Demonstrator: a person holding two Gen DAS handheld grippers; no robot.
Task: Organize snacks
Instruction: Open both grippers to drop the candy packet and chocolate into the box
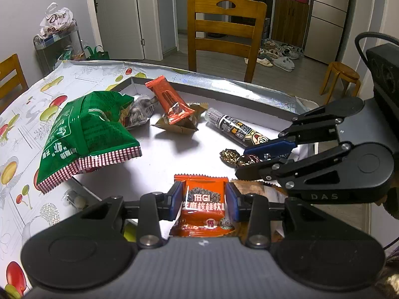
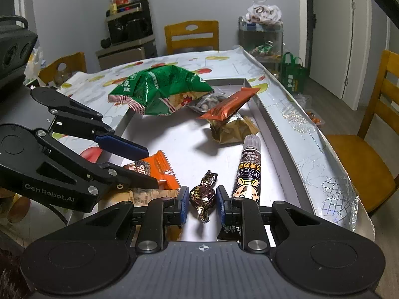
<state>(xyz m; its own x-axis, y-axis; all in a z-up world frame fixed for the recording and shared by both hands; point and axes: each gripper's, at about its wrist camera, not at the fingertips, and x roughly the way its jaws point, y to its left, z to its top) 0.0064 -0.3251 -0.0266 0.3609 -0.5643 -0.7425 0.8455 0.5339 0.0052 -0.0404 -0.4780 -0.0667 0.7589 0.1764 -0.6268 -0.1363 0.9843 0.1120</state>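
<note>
My left gripper (image 1: 204,203) is shut on an orange snack packet (image 1: 203,214), its blue pads pressing both sides just above the white tray (image 1: 174,149). In the right wrist view the same packet (image 2: 155,165) shows between the left gripper's fingers. My right gripper (image 2: 202,203) is shut on a brown-and-gold wrapped candy (image 2: 202,194). In the left wrist view it comes in from the right with that candy (image 1: 233,158) at its tips. Further back in the tray lie a green bag (image 1: 84,134), an orange-brown bar (image 1: 169,102), a gold packet (image 2: 229,129) and a dark tube (image 2: 249,164).
The tray has low grey walls (image 2: 269,122) and sits on a fruit-print tablecloth (image 1: 25,129). A clear bag of nuts (image 1: 141,111) lies under the green bag. Wooden chairs stand behind the table (image 1: 224,32) and at its right (image 2: 374,124). A stool (image 1: 343,74) stands on the floor.
</note>
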